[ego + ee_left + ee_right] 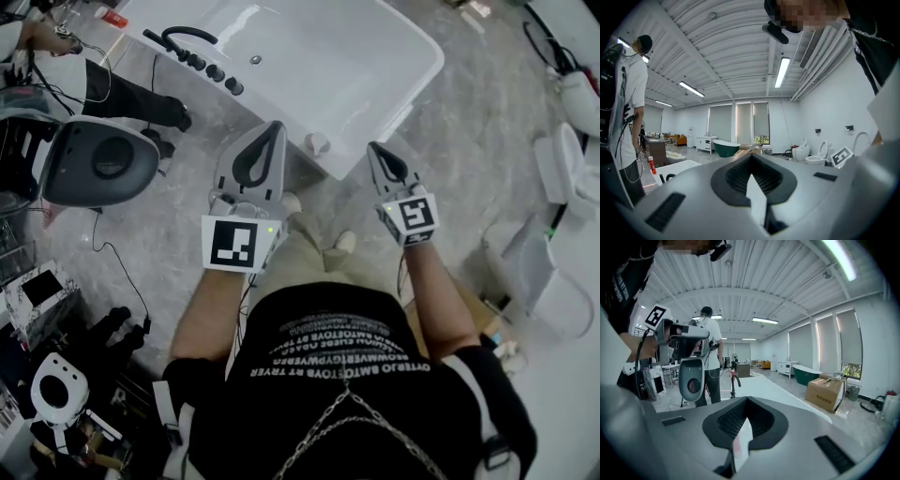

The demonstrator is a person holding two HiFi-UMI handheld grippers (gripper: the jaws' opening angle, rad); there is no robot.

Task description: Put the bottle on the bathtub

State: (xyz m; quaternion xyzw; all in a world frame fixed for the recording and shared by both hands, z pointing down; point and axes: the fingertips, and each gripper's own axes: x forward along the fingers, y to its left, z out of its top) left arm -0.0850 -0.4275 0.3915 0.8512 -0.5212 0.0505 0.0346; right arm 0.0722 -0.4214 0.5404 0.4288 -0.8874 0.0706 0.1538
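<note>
The white bathtub (394, 84) lies ahead of me, with a black faucet (183, 37) on its far left rim. A small bottle with a red top (111, 16) stands near the tub's far left corner; it also shows as a bottle (651, 165) at the left of the left gripper view. My left gripper (274, 127) hovers near the tub's front corner, jaws shut and empty. My right gripper (376, 150) is held beside it, also shut with nothing in it. In their own views the left gripper (751, 158) and the right gripper (746, 401) point out across the room.
A person in black trousers (131, 98) stands left of the tub beside a grey-and-white device (98, 161). Toilets (567, 173) line the right side. A small white round object (317, 142) sits on the tub's front corner. A cardboard box (825, 393) stands beyond the tub.
</note>
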